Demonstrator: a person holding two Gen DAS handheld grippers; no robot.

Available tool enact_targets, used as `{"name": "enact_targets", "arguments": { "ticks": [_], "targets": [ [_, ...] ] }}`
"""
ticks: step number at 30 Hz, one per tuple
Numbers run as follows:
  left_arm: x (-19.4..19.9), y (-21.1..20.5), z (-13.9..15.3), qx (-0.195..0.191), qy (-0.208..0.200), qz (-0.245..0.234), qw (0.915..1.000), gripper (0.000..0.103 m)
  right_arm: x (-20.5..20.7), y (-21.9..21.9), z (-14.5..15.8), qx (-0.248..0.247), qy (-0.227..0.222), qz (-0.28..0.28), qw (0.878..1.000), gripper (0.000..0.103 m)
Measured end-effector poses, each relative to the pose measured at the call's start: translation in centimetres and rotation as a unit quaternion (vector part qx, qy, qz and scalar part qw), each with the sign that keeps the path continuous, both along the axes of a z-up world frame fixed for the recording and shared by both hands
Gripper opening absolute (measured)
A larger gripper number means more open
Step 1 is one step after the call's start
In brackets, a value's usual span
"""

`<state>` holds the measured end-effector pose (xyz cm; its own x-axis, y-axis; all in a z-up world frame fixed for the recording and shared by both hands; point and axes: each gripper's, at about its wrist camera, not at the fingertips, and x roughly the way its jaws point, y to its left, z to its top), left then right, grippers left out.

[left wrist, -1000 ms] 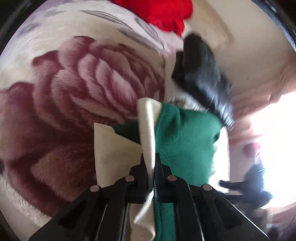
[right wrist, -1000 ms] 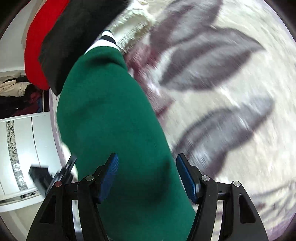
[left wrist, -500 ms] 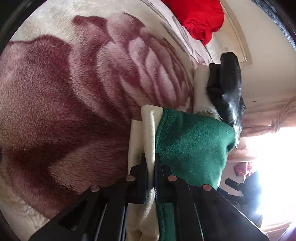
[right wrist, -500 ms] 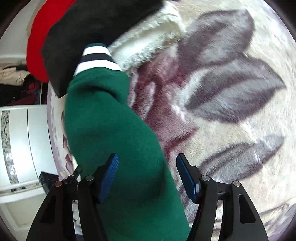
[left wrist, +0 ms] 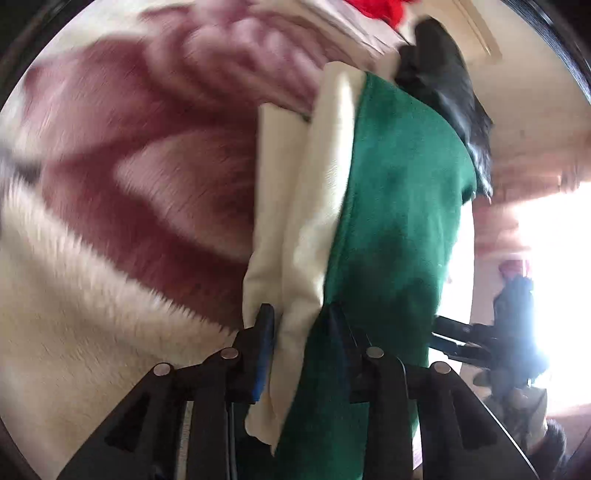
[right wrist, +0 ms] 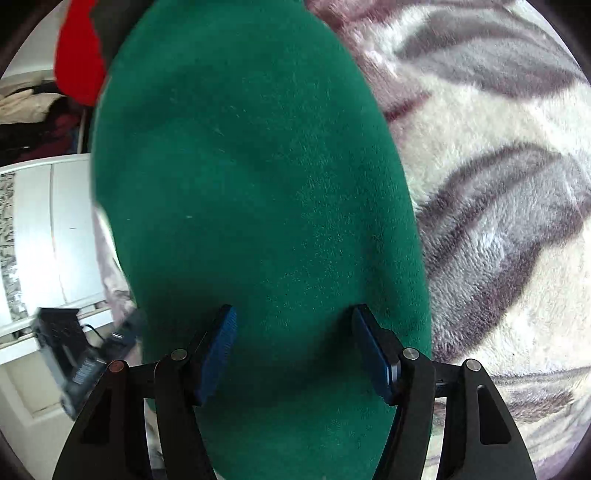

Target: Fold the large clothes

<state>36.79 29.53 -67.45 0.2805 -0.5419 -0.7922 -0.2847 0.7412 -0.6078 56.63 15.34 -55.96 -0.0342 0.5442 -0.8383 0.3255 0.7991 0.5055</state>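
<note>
Left wrist view, from left to right. A plush blanket (left wrist: 122,206) with a large dark-pink flower on cream fills the left half; it is blurred. At centre, the left gripper (left wrist: 301,328) stands with its fingers (left wrist: 264,332) parted a little, and the cream lining and green outer cloth of the green garment (left wrist: 399,206) pass between them; whether the pads press the cloth cannot be told. The garment runs upward from the fingers, its cream side toward the blanket and its green side to the right. Above it, a black garment (left wrist: 447,81) lies against the upper edge of the green cloth, and a red garment (left wrist: 376,9) shows at the top rim. At far right, a bright window washes out the room, with a dark gripper body (left wrist: 476,339) just beside the green cloth.

Right wrist view, from left to right. A white cabinet (right wrist: 48,229) stands at the left edge, with a dark device (right wrist: 70,350) low beside it and the red garment (right wrist: 79,59) above. The green garment (right wrist: 258,177) covers the centre and lies beneath the right gripper (right wrist: 291,332), whose blue-padded fingers (right wrist: 218,343) are spread wide apart over the cloth without clamping it. To the right, the blanket (right wrist: 498,192) shows grey leaf shapes on cream.
</note>
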Motion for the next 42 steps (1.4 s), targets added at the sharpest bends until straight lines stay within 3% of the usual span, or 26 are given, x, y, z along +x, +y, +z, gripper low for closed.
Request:
{"name": "enact_targets", "arguments": {
  "ticks": [4,5,6,7,8,11,14,15,16,18,22,24,27,28,29,30,31,32,35,37,42],
  "targets": [
    [-1.3,1.6,1.6,-0.038,-0.007,0.024,0.999,0.027,1.0,-0.5,3.1,0.018,-0.003,-0.006,1.0,0.067],
    [-1.7,2.0,2.1,-0.039,-0.009,0.024,0.9989,0.034,0.8,-1.0,3.8,0.018,-0.011,-0.007,1.0,0.069],
    [-2.0,2.2,2.6,-0.038,-0.008,0.021,0.999,0.041,0.5,-1.5,4.3,0.016,-0.017,-0.009,1.0,0.072],
    [-2.2,2.4,3.1,-0.037,-0.006,0.017,0.9991,0.065,0.3,-2.1,4.6,0.011,-0.018,-0.014,1.0,0.073],
    [-2.0,1.9,3.2,-0.043,-0.01,0.013,0.9989,0.082,0.1,-2.7,4.6,0.008,-0.017,-0.018,1.0,0.073],
    [-3.2,1.0,3.0,-0.045,-0.007,-0.013,0.9989,0.082,-1.4,-3.8,3.3,-0.007,0.006,-0.025,1.0,0.073],
    [-4.9,-0.9,1.9,-0.007,0.015,-0.055,0.9983,0.08,-5.0,-5.7,0.7,-0.011,0.035,-0.028,0.999,0.073],
    [-5.5,-1.4,1.9,0.005,0.006,-0.062,0.9981,0.072,-5.6,-5.4,0.1,-0.006,0.041,-0.029,0.999,0.073],
    [-6.1,-1.6,2.1,0.002,-0.015,-0.061,0.998,0.028,-6.3,-5.2,-0.3,-0.001,0.045,-0.029,0.999,0.073],
    [-7.0,-1.8,2.5,0.005,-0.022,-0.041,0.9989,0.018,-7.8,-4.9,-1.0,0.009,0.05,-0.033,0.998,0.073],
    [-9.5,-1.0,3.0,0.002,-0.019,0.001,0.9998,0.011,-9.5,-5.3,-1.8,0.018,0.066,-0.061,0.996,0.073],
    [-10.0,-0.1,2.5,-0.032,-0.005,0.036,0.9988,0.011,-9.8,-5.8,-1.7,0.024,0.071,-0.073,0.994,0.073],
    [-8.7,0.5,3.8,-0.065,0.012,0.031,0.9973,0.013,-9.0,-6.4,-0.5,0.01,0.064,-0.066,0.996,0.073],
    [-8.3,0.8,4.1,-0.078,0.018,0.027,0.9964,0.019,-8.3,-6.6,0.1,0.007,0.056,-0.063,0.996,0.073],
    [-7.5,0.9,4.6,-0.091,0.02,0.023,0.9954,0.031,-7.5,-6.7,0.6,0.007,0.047,-0.061,0.997,0.073],
    [-6.8,1.0,4.7,-0.101,0.021,0.017,0.9945,0.04,-6.8,-7.0,1.1,0.007,0.037,-0.061,0.997,0.08],
    [-5.8,0.9,4.5,-0.117,0.02,0.012,0.9929,0.058,-5.8,-7.5,1.4,0.006,0.025,-0.061,0.998,0.085],
    [-4.8,0.9,4.0,-0.124,0.023,0.012,0.9919,0.065,-4.7,-7.9,1.6,0.005,0.013,-0.061,0.998,0.092],
    [-3.9,1.1,2.7,-0.152,0.055,0.033,0.9862,0.065,-1.0,-8.9,1.4,0.004,-0.022,-0.051,0.998,0.093],
    [-5.3,1.8,3.4,-0.179,0.048,0.046,0.9816,0.065,1.6,-9.2,0.7,-0.002,-0.028,-0.042,0.999,0.093],
    [-9.7,3.8,5.1,-0.161,0.062,0.083,0.9815,0.065,5.3,-9.9,0.1,-0.007,-0.031,-0.028,0.999,0.093]
  ]
}}
